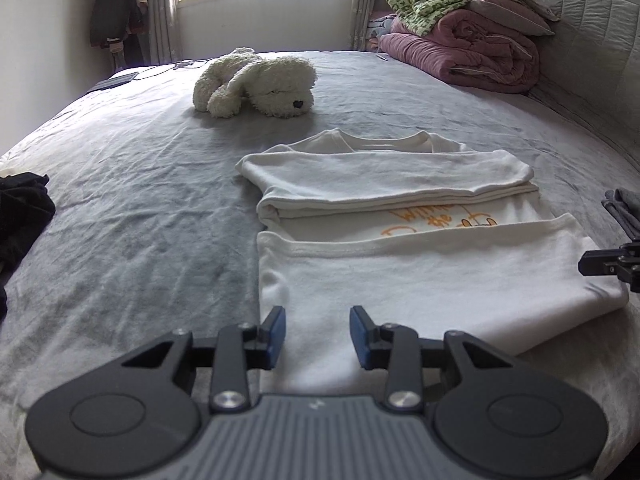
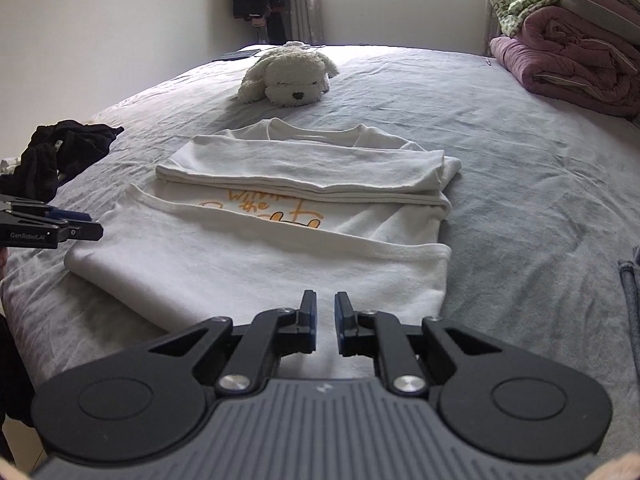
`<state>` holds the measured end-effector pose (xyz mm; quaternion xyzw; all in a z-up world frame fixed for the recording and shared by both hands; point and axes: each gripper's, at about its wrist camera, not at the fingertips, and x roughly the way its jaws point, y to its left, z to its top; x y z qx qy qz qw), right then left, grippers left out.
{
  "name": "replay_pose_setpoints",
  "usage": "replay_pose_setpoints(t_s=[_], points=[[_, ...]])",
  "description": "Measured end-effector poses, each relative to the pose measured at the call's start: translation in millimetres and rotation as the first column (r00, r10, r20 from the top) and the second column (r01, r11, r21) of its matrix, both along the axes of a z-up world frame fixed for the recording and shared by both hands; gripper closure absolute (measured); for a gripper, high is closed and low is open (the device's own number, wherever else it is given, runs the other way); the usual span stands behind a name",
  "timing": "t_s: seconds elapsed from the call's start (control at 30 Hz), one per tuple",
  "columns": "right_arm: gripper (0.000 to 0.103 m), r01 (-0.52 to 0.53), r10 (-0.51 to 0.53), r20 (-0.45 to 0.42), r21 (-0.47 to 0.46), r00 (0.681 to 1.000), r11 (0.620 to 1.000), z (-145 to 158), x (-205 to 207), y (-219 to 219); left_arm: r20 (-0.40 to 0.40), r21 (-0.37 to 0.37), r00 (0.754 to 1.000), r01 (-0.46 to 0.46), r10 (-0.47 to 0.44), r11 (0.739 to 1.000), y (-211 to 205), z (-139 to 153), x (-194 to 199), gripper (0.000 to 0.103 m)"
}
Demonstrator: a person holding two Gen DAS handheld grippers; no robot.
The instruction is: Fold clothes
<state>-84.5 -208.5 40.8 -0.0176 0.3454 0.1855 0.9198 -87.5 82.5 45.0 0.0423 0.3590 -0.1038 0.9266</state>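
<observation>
A white T-shirt point(image 1: 400, 272) point(image 2: 240, 256) lies partly folded on the grey bed point(image 1: 140, 220). Its far part is folded into a flat band point(image 1: 380, 176), and its near hem is folded up, so a strip of orange print point(image 1: 440, 220) point(image 2: 260, 204) shows between them. My left gripper point(image 1: 318, 316) hovers open over the shirt's near left corner and holds nothing. My right gripper point(image 2: 325, 300) hangs over the near right part of the shirt, its blue pads a narrow gap apart with no cloth between them. Each gripper shows at the edge of the other's view point(image 1: 608, 266) point(image 2: 76, 230).
A cream plush dog point(image 1: 260, 84) point(image 2: 292, 76) lies beyond the shirt. Black clothing point(image 1: 20, 208) point(image 2: 60, 152) is bunched at the left bed edge, and a grey garment point(image 1: 624, 208) point(image 2: 632, 280) lies at the right. Rolled pink and green quilts point(image 1: 460, 52) point(image 2: 572, 56) sit far right by the headboard.
</observation>
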Motion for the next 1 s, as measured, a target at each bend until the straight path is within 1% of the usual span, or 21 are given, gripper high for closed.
replay_pose_setpoints(t_s=[0.07, 0.17, 0.3, 0.4, 0.57, 0.6, 0.63, 0.8, 0.83, 0.9, 0.97, 1.0], points=[[0.088, -0.051, 0.051, -0.011, -0.012, 0.999, 0.999, -4, 1, 13, -0.005, 0.012, 0.999, 0.036, -0.036, 0.999, -11, -5, 1, 0.067], [0.088, -0.098, 0.097, -0.025, -0.038, 0.995, 0.994, -10, 4, 26, -0.003, 0.045, 0.998, 0.061, -0.061, 0.997, -24, -11, 4, 0.067], [0.088, -0.074, 0.071, -0.045, -0.061, 0.996, 0.995, -16, 17, 27, -0.007, 0.082, 0.998, 0.069, -0.069, 0.994, -37, -19, 13, 0.067], [0.088, -0.043, 0.040, -0.050, -0.051, 0.998, 0.998, -17, 26, 20, -0.012, 0.085, 0.998, 0.055, -0.054, 0.995, -37, -20, 24, 0.064], [0.090, -0.009, 0.007, -0.053, -0.041, 0.999, 0.999, -19, 39, 11, -0.024, 0.049, 1.000, 0.009, -0.008, 0.999, -27, -20, 43, 0.061], [0.095, -0.003, 0.001, -0.053, -0.039, 0.999, 0.999, -19, 41, 9, -0.026, 0.043, 1.000, 0.000, 0.001, 0.999, -25, -19, 47, 0.061], [0.098, 0.006, -0.008, -0.053, -0.037, 0.999, 0.999, -19, 44, 6, -0.029, 0.036, 1.000, -0.009, 0.010, 0.999, -23, -19, 50, 0.061], [0.099, 0.085, -0.086, -0.050, -0.025, 0.995, 0.996, -15, 55, -16, -0.043, -0.023, 0.996, -0.074, 0.073, 0.997, -4, -14, 63, 0.063], [0.098, 0.105, -0.106, -0.046, -0.024, 0.993, 0.994, -14, 56, -20, -0.044, -0.035, 0.996, -0.082, 0.080, 0.996, 0, -12, 63, 0.064], [0.088, 0.153, -0.154, -0.039, -0.013, 0.987, 0.988, -11, 57, -31, -0.045, -0.060, 0.994, -0.098, 0.095, 0.993, 7, -8, 65, 0.064], [0.086, 0.191, -0.191, -0.040, -0.004, 0.981, 0.982, -9, 58, -41, -0.045, -0.071, 0.991, -0.133, 0.130, 0.989, 16, -5, 68, 0.063], [0.086, 0.202, -0.201, -0.045, 0.000, 0.978, 0.979, -9, 59, -45, -0.046, -0.076, 0.988, -0.151, 0.148, 0.986, 21, -4, 69, 0.060]])
